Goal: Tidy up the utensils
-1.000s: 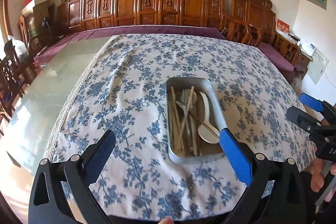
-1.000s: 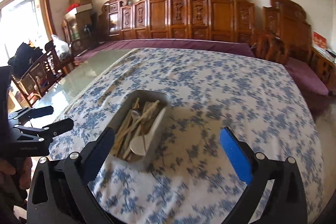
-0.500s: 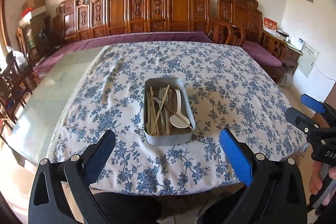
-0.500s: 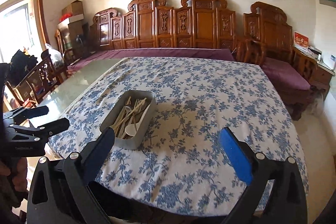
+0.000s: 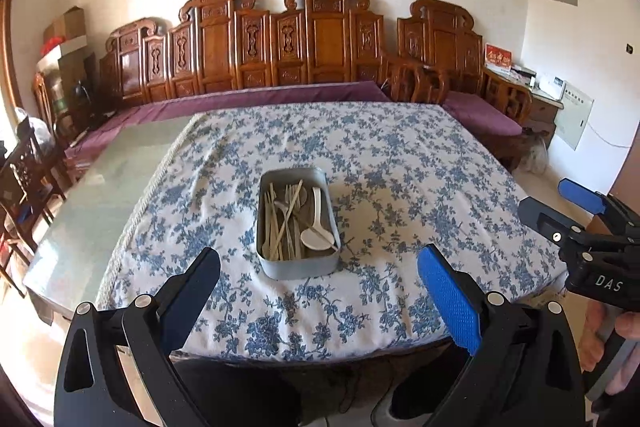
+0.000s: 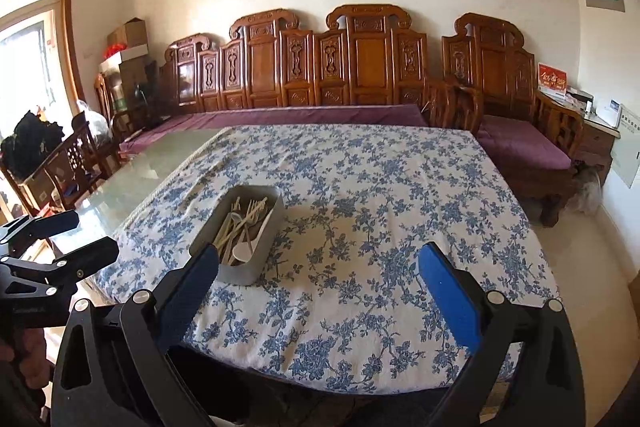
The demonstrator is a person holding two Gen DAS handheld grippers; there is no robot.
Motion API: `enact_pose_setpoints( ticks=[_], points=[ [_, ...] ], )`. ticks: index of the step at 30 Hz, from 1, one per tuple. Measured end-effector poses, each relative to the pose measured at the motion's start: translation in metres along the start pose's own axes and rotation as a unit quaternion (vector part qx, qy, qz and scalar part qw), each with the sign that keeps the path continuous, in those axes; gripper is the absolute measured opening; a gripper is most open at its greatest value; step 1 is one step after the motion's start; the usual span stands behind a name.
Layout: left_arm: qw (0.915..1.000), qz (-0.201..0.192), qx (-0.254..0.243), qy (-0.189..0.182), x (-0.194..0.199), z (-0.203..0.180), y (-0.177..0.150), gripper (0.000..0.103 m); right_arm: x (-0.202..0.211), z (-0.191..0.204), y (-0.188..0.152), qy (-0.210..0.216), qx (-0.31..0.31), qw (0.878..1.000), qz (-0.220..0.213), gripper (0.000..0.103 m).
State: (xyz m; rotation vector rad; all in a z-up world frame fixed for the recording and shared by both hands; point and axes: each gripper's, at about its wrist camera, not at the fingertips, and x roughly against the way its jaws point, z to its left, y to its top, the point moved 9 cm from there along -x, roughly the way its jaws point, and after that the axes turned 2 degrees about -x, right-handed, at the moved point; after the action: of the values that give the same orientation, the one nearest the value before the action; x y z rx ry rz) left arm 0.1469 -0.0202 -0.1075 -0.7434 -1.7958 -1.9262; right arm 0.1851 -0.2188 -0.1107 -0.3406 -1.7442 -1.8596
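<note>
A grey metal tray stands near the front edge of the table with the blue-flowered cloth. It holds wooden chopsticks, forks and a white spoon. The tray also shows in the right wrist view. My left gripper is open and empty, held off the table's front edge, short of the tray. My right gripper is open and empty, to the right of the tray and also off the front edge. It shows in the left wrist view too.
Carved wooden benches with purple cushions line the far wall. Bare glass tabletop lies left of the cloth. Wooden chairs stand at the left. A small cabinet stands at the far right.
Both grippers have pulled back and up from the tray, away from the table. The tray now looks smaller and farther. Both stay open and empty.
</note>
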Motion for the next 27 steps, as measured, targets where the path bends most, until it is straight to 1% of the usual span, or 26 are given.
enact_pose_setpoints(
  ticks=[4,11,16,20,27],
  points=[
    [0.9997,-0.025,0.003,0.002,0.018,0.001,0.016,0.095,0.018,0.002,0.014,-0.008,-0.001,0.999,-0.032,0.101],
    [0.9966,-0.081,0.016,-0.002,0.059,0.006,0.051,0.096,0.065,0.010,0.049,-0.014,0.010,0.995,-0.097,0.101],
    [0.9939,-0.108,0.014,0.014,0.080,0.009,0.061,0.096,0.093,0.014,0.064,-0.019,0.021,0.991,-0.129,0.101],
    [0.9928,-0.118,0.019,0.013,0.088,0.009,0.061,0.096,0.104,0.014,0.068,-0.020,0.019,0.990,-0.141,0.101],
    [0.9923,-0.122,0.015,0.012,0.092,0.008,0.060,0.096,0.105,0.014,0.068,-0.021,0.014,0.990,-0.142,0.101]
  ],
)
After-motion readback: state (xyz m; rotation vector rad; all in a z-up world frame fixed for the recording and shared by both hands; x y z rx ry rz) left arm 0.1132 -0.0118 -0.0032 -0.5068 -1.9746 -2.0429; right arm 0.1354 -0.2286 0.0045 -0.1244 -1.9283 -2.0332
